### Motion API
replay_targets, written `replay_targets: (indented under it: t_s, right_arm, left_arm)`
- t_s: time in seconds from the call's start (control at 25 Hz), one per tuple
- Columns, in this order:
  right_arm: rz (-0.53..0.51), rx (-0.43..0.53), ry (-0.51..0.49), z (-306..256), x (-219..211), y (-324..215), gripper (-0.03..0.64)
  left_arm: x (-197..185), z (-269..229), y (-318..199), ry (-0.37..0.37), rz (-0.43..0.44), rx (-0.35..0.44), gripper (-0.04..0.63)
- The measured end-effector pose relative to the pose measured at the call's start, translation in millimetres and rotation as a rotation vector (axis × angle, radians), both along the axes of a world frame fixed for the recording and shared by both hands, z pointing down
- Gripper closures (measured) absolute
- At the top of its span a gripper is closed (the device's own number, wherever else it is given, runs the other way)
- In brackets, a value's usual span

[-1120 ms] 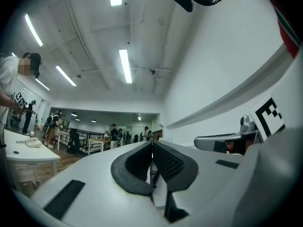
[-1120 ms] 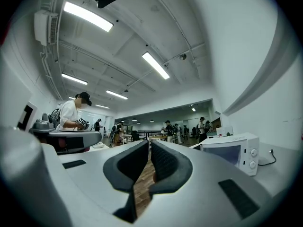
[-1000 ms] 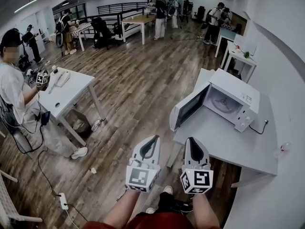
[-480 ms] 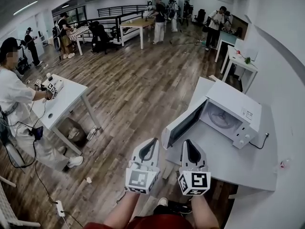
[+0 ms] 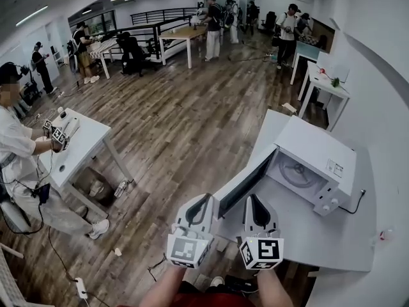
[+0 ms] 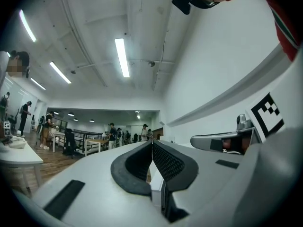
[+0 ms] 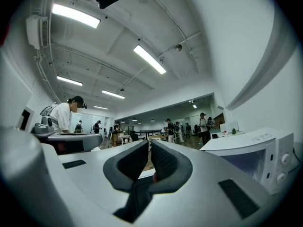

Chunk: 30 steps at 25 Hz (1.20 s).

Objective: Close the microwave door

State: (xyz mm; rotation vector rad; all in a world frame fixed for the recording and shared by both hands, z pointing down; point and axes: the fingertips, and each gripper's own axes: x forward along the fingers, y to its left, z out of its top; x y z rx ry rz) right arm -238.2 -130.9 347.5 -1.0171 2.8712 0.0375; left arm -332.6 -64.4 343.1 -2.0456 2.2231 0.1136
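- I see the microwave standing on a white table pushed up against the white wall on the right; its cord runs off the right side of the box.
- The microwave door hangs wide open, swung out past the table's front edge. In the head view its free edge falls between my two gripper tips.
- My left gripper has its jaws pressed together at the tips, with nothing between the pads.
- My right gripper is also drawn narrow, at most a sliver between the pads, and holds nothing.
- Left of the door the plank floor is open well back into the room. A second white table with a person beside it stands well apart to the left.
- The microwave is a smooth white box with square corners, two round knobs on its right panel and a round plate inside. The door has a dark window in a white frame.
- The gripper shells are glossy white, and the pads are dark and finely ribbed.
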Motion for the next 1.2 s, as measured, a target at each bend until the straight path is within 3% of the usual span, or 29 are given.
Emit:
replay_targets:
  t_s: [0.28,0.56,0.88,1.0,1.12,1.2]
  right_arm:
    - [0.077,-0.016,0.013,16,-11,-27,0.578]
    - [0.205,-0.047,0.028,28,-31,-41,0.578]
    - [0.295,-0.068,0.050,39,-47,-50,0.578]
    - [0.317,-0.081,0.058,45,-52,-52,0.578]
    - [0.343,-0.098,0.062,50,-54,-52,0.578]
    - [0.359,-0.105,0.064,54,-53,-53,0.578]
  left_arm:
    - [-22,10,-29,-0.013,0.069,-0.018,0.568]
    - [-40,24,-52,0.000,0.241,0.011,0.566]
    - [-45,56,-62,-0.024,0.452,-0.035,0.566]
    - [-41,66,-59,-0.064,0.550,-0.047,0.563]
    - [-37,83,-53,-0.091,0.675,-0.114,0.456]
    - [-34,96,-50,-0.120,0.735,-0.153,0.425]
